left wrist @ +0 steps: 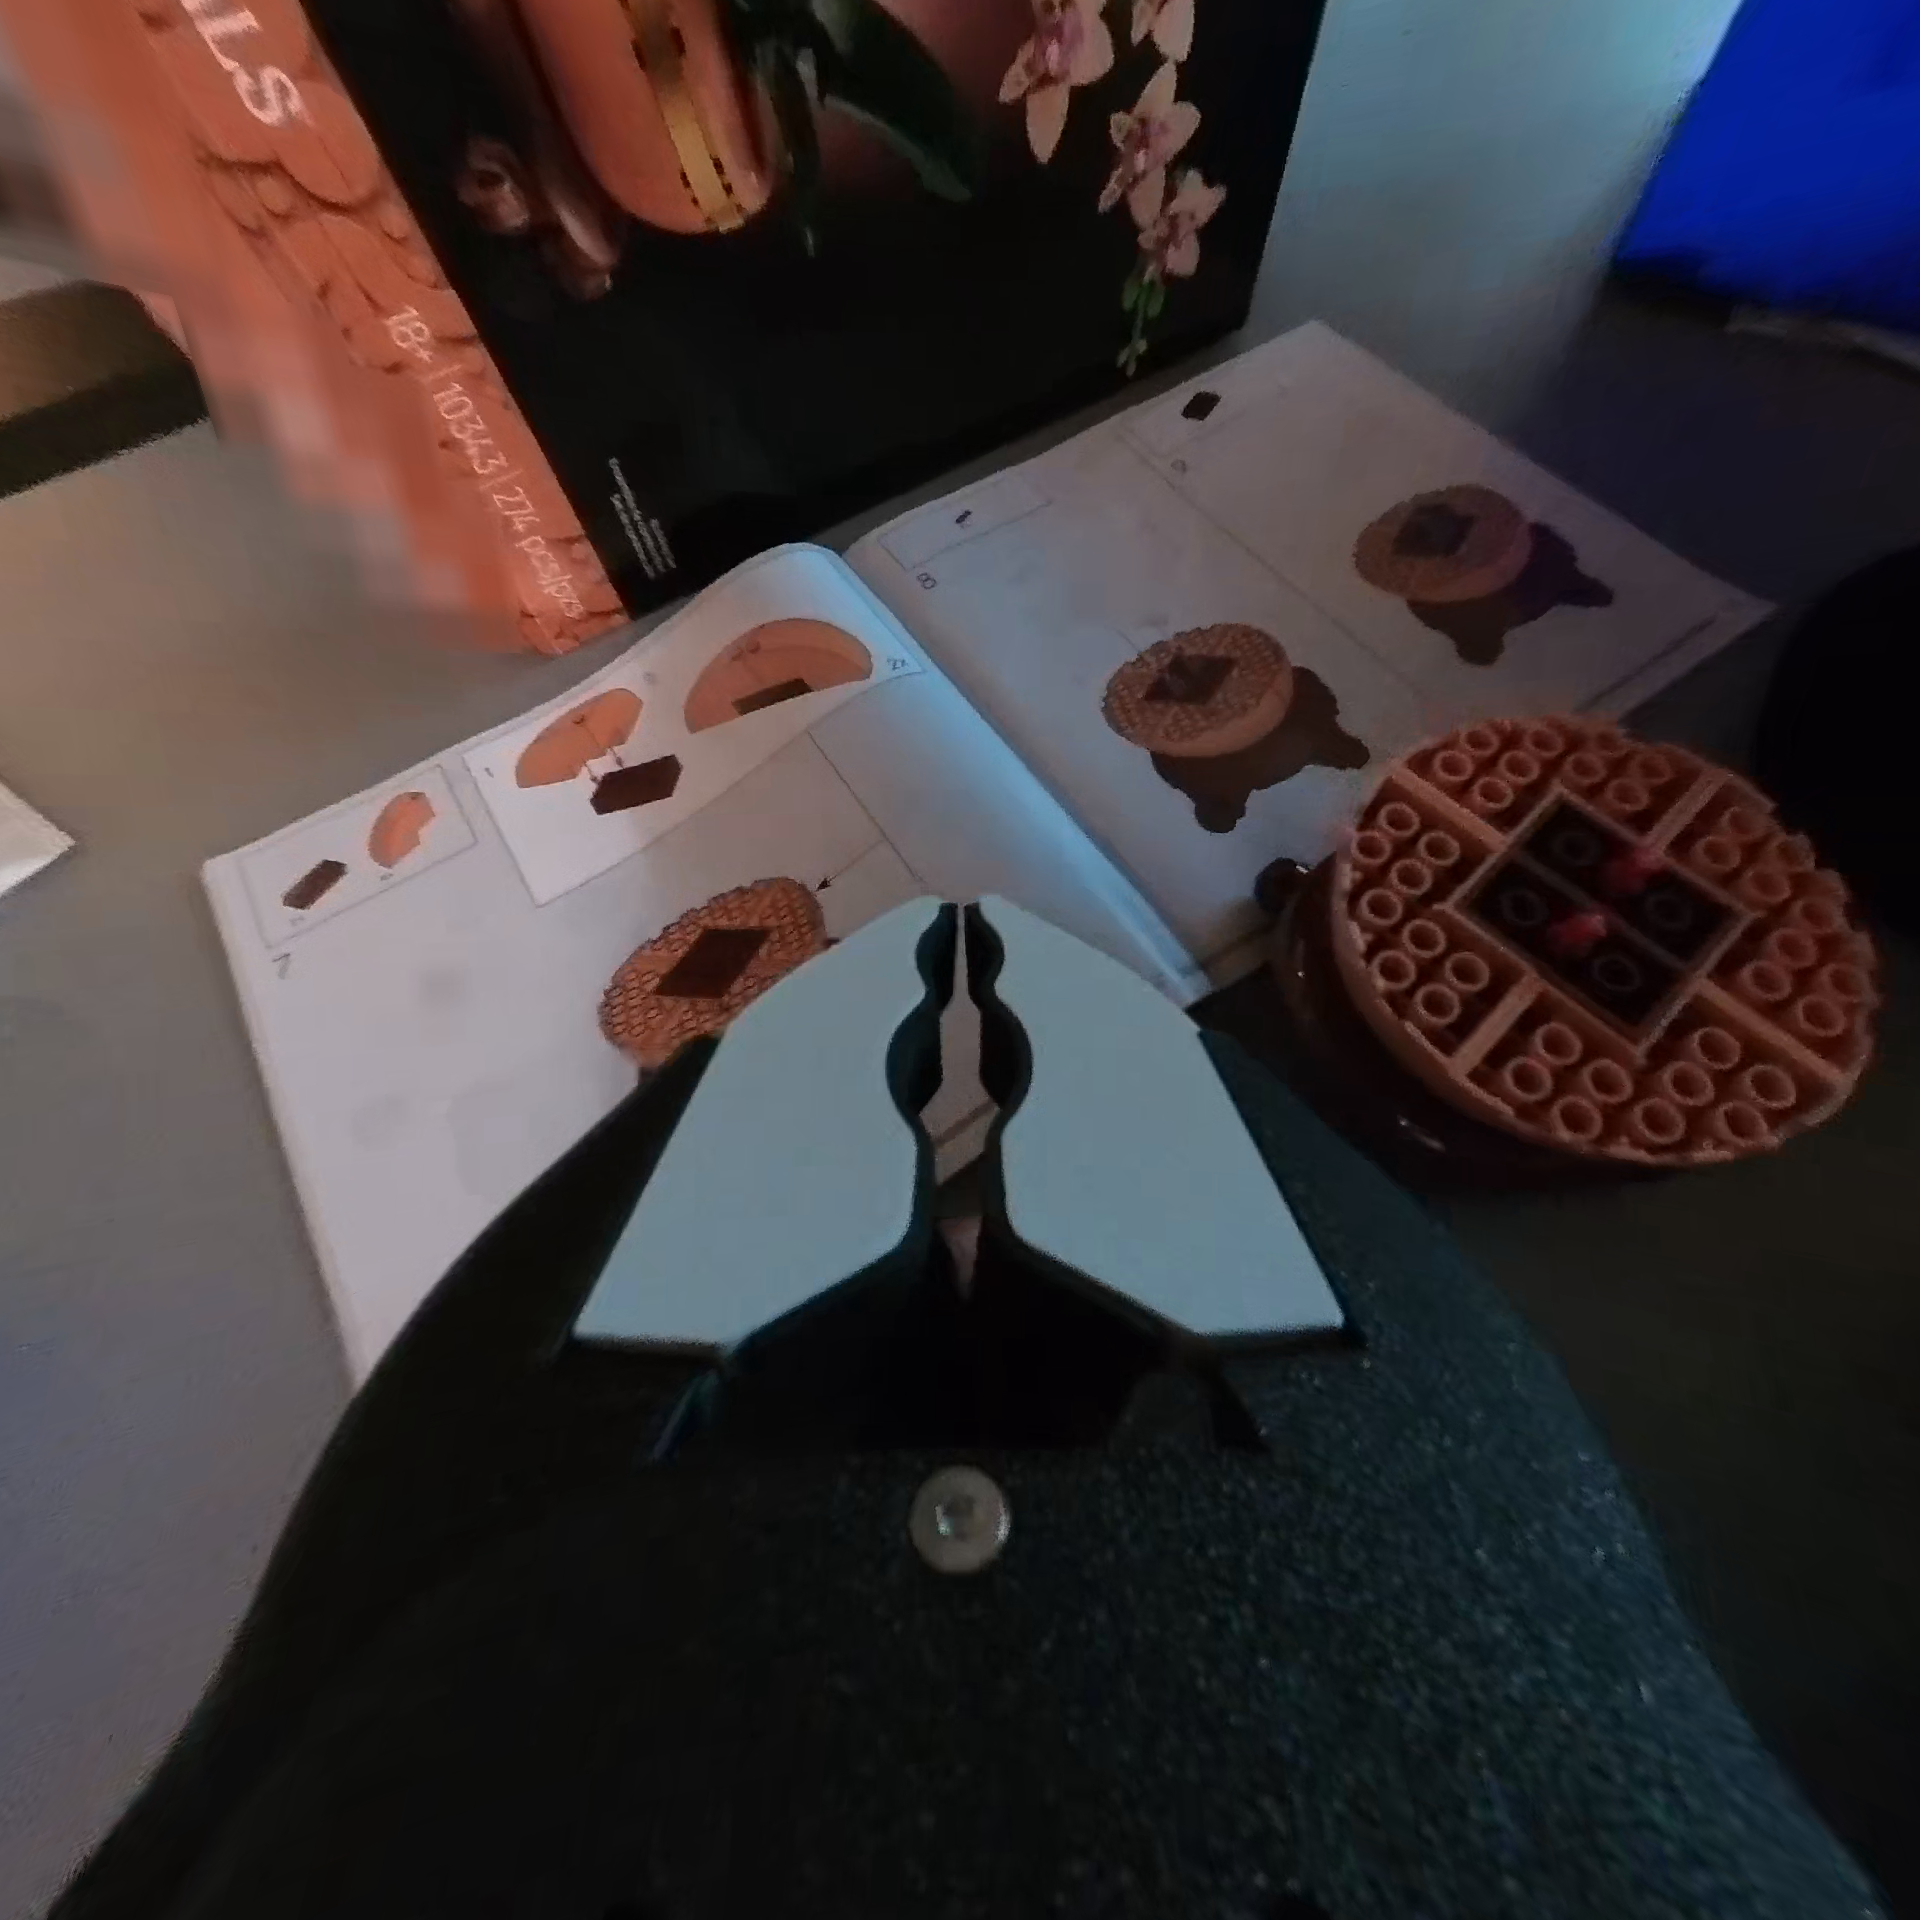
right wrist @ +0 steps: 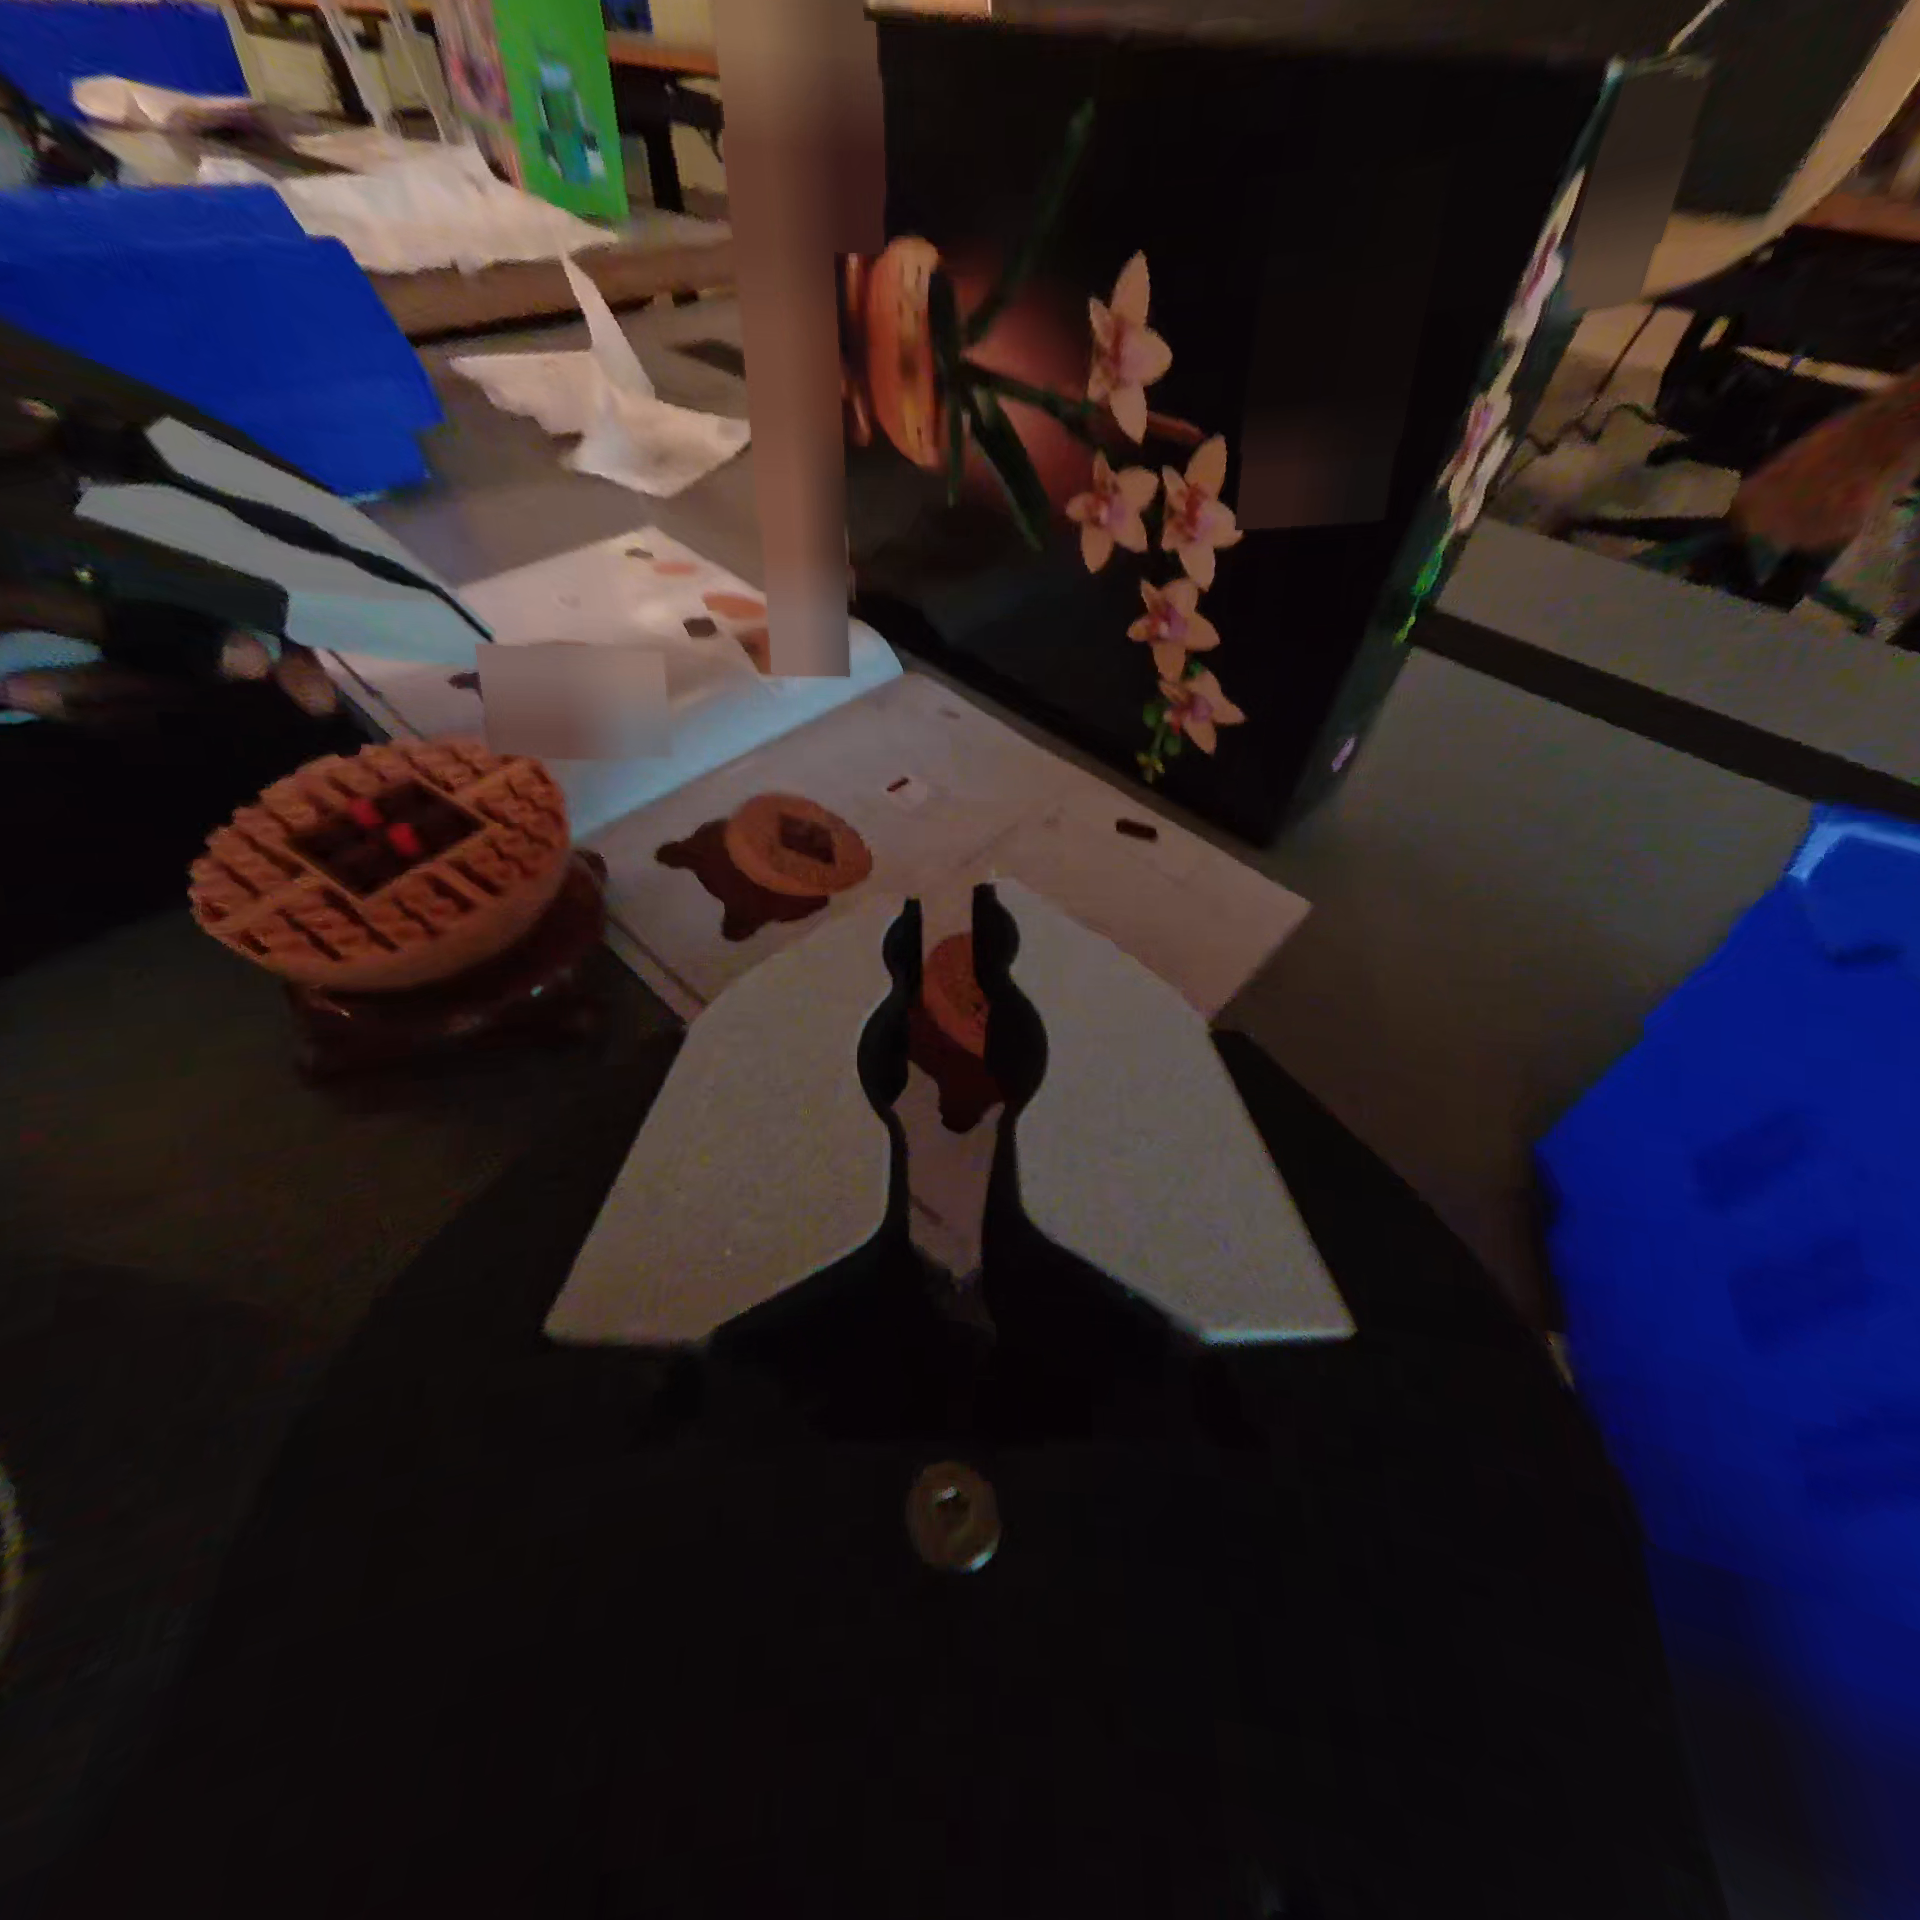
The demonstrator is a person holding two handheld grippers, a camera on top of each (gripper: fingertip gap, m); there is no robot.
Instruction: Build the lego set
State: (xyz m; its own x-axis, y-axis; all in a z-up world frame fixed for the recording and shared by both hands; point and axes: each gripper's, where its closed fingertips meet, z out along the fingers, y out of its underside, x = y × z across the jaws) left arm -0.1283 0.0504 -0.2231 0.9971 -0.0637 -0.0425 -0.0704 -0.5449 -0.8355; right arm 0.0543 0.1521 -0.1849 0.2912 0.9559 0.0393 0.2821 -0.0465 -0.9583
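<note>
Two tongs above open white instruction booklet [left wrist: 665,935] | left tongs [left wrist: 961,914] closed, bare | right tongs [right wrist: 948,909] narrow slit, bare | round tan studded brick disc [left wrist: 1590,956] right of left tongs

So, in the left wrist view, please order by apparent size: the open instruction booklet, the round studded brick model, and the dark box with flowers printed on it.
Largest to smallest, as they look:
1. Open instruction booklet, spread widest across the table.
2. Dark box with flowers. It is cut off at the top edge, so its rank against the booklet is unsure.
3. Round studded brick model, clearly smallest.
</note>
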